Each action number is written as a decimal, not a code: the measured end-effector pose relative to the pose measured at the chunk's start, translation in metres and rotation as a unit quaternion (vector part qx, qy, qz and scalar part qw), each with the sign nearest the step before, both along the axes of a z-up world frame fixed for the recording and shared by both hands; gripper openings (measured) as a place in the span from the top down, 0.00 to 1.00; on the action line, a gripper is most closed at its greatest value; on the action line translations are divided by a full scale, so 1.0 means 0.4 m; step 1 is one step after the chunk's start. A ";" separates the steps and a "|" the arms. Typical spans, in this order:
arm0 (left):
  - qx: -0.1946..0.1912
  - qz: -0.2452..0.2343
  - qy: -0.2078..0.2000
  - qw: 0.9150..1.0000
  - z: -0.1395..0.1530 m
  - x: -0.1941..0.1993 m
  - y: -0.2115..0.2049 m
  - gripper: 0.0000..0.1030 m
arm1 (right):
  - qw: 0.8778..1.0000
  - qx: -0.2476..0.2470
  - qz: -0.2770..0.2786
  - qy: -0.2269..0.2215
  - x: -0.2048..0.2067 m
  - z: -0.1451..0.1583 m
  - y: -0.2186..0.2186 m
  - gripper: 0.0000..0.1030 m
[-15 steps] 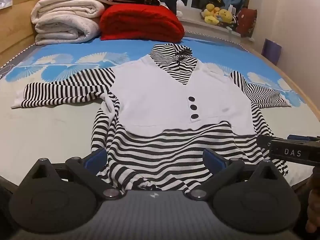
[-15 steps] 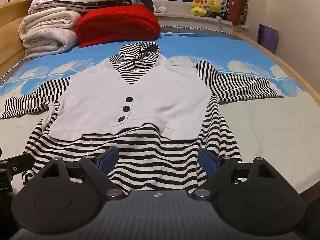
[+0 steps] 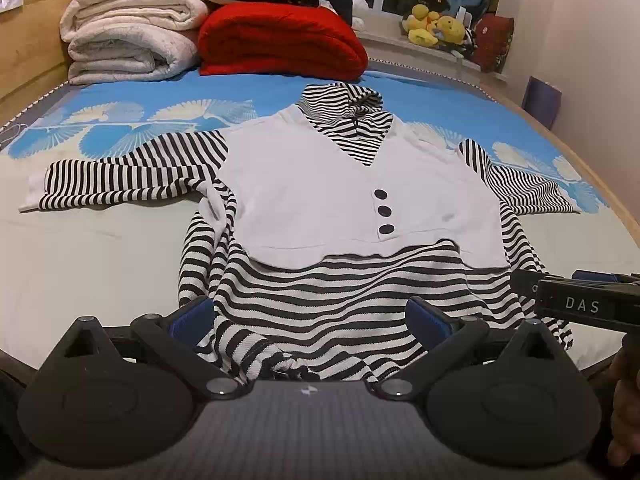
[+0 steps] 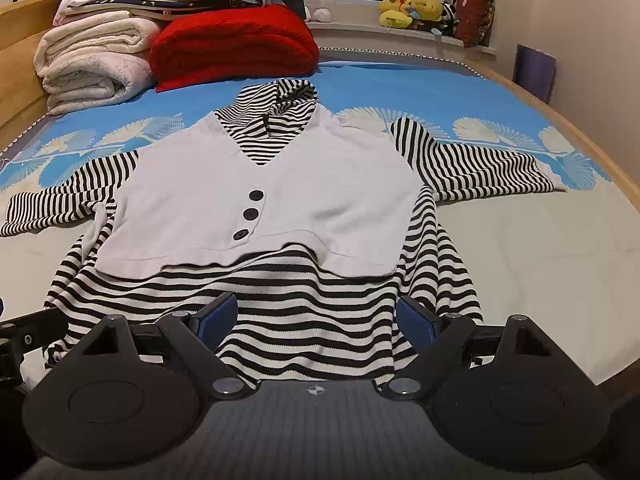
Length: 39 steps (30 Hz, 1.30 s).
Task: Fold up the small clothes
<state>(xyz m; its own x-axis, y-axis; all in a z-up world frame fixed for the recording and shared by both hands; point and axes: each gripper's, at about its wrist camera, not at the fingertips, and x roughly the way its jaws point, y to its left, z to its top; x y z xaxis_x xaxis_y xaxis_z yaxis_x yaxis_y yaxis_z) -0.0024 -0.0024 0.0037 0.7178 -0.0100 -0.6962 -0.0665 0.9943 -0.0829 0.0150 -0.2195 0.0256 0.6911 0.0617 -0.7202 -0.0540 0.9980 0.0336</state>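
Note:
A small black-and-white striped top [image 3: 340,300] [image 4: 304,300] with a white vest panel [image 3: 320,196] [image 4: 224,208] and three black buttons lies flat on the bed, front up, sleeves spread to both sides. My left gripper [image 3: 312,320] hovers over its lower hem, jaws wide open, nothing gripped. My right gripper [image 4: 318,318] stands open above the hem's right half, its blue pads apart from the cloth. The right gripper's black body [image 3: 588,304] shows at the left wrist view's right edge.
Folded white blankets [image 3: 128,40] [image 4: 96,64] and a red folded blanket [image 3: 280,40] [image 4: 232,44] are stacked at the bed's far end. Yellow plush toys [image 3: 436,28] [image 4: 412,8] sit on the window ledge. A wooden bed frame [image 3: 616,216] runs along the right side.

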 end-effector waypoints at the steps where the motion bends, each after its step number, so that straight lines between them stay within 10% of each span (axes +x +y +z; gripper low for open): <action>1: 0.000 0.000 0.000 1.000 0.001 0.000 0.000 0.01 | 1.000 0.000 0.000 0.000 0.001 0.000 0.000 0.15; 8: 0.005 0.000 -0.008 1.000 -0.017 0.004 -0.006 0.01 | 1.000 -0.002 -0.002 -0.003 -0.002 0.001 0.000 0.15; 13: 0.008 -0.042 -0.018 0.999 0.072 0.043 0.044 0.31 | 0.997 0.029 -0.034 -0.067 0.030 0.090 -0.093 0.18; 19: 0.074 -0.066 -0.038 0.994 0.136 0.150 0.139 0.40 | 0.992 0.010 -0.061 -0.107 0.140 0.147 -0.255 0.49; 25: -0.012 0.033 0.145 0.989 -0.070 0.242 0.267 0.38 | 0.989 0.078 -0.079 0.094 0.220 -0.042 -0.312 0.45; 28: -0.047 0.038 0.179 0.982 -0.094 0.279 0.276 0.29 | 0.983 0.064 -0.073 0.153 0.233 -0.100 -0.304 0.30; 34: -0.029 0.041 0.221 0.974 -0.158 0.293 0.261 0.27 | 0.967 0.035 -0.095 0.235 0.239 -0.183 -0.299 0.28; 36: -0.028 0.045 0.238 0.970 -0.180 0.289 0.269 0.44 | 0.964 0.035 -0.093 0.246 0.235 -0.197 -0.301 0.39; 39: -0.045 0.033 0.249 0.967 -0.201 0.280 0.277 0.90 | 0.961 0.058 -0.104 0.249 0.218 -0.202 -0.325 0.84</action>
